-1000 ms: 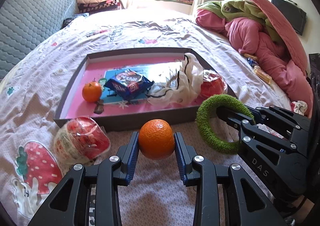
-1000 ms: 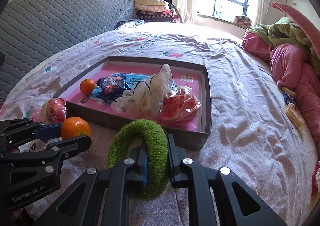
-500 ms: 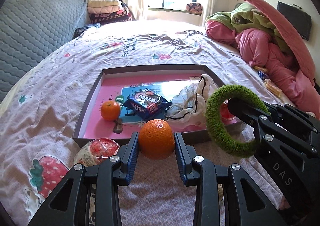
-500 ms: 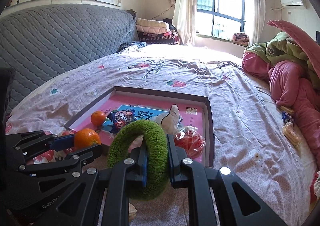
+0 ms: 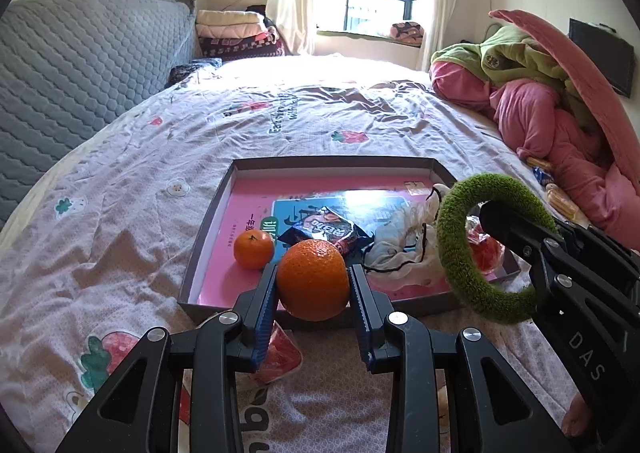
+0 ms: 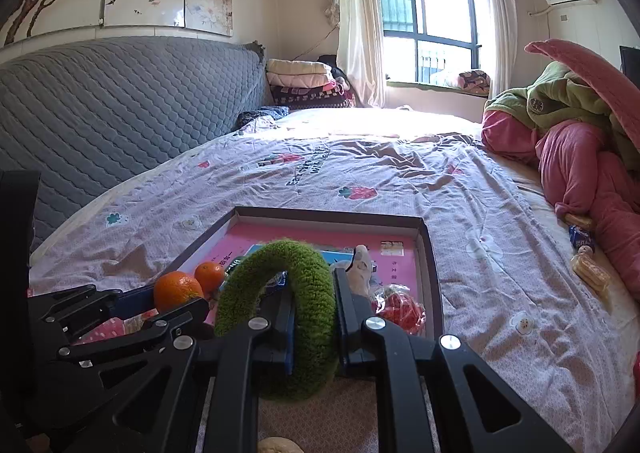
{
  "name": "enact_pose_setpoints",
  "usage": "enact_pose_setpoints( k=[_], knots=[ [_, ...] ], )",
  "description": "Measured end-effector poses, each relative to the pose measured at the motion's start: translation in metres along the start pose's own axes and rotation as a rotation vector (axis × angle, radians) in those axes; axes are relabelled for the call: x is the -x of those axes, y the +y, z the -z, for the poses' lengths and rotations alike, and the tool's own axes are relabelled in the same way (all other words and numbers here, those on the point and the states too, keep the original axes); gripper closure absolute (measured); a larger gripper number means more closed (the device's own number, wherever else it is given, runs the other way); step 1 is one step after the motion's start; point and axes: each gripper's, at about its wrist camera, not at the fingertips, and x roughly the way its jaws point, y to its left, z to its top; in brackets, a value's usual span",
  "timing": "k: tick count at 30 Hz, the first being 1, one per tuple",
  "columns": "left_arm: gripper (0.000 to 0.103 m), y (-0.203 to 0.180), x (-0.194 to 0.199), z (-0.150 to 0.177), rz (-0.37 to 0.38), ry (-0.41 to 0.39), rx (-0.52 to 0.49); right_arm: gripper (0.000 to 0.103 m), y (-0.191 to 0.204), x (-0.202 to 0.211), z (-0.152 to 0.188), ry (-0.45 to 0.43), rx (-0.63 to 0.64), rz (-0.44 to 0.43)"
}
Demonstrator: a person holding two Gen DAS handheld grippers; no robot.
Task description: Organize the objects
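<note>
Orange (image 5: 312, 279) sits clamped between the left gripper's (image 5: 313, 293) closed jaws, held above the tray's (image 5: 208, 237) near wall, probably so it can join the smaller orange (image 5: 253, 250) at 10 o'clock. At 3 o'clock the right gripper (image 6: 314, 327) pinches a green fuzzy ring (image 6: 280, 293) upright. Inside the tray: snack packet (image 5: 324, 231), white bag (image 5: 400, 245), red-wrapped item (image 6: 400, 311).

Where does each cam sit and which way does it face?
Left wrist: on the left gripper, facing along its jaws over the round orange fruit toward the shallow grey cardboard tray and window; right gripper at right.
Right wrist: on the right gripper, jaws clamping the fuzzy green ring, same heading; left gripper at left.
Shared: tray, both held items, floral bedsheet.
</note>
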Motion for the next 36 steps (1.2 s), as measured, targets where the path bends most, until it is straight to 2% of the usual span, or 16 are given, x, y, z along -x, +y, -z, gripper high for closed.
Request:
enact_pose_setpoints(
  k=[9, 12, 21, 28, 36],
  knots=[
    [0.068, 0.014, 0.003, -0.007, -0.028, -0.042, 0.024, 0.087, 0.008, 0.004, -0.006, -0.042, 0.007, 0.008],
    [0.068, 0.021, 0.006, -0.012, -0.017, -0.064, 0.046, 0.087, 0.009, 0.004, -0.008, -0.058, 0.01, 0.015],
    [0.068, 0.042, 0.004, -0.025, -0.058, -0.099, 0.076, 0.087, 0.01, 0.011, -0.021, -0.138, 0.02, 0.041],
    [0.068, 0.048, 0.005, -0.035, -0.084, -0.143, 0.075, 0.087, 0.009, 0.009, -0.027, -0.148, -0.001, 0.032],
    [0.068, 0.05, -0.004, -0.046, -0.117, -0.151, 0.067, 0.087, 0.008, 0.007, -0.033, -0.169, 0.0, 0.044]
  ],
)
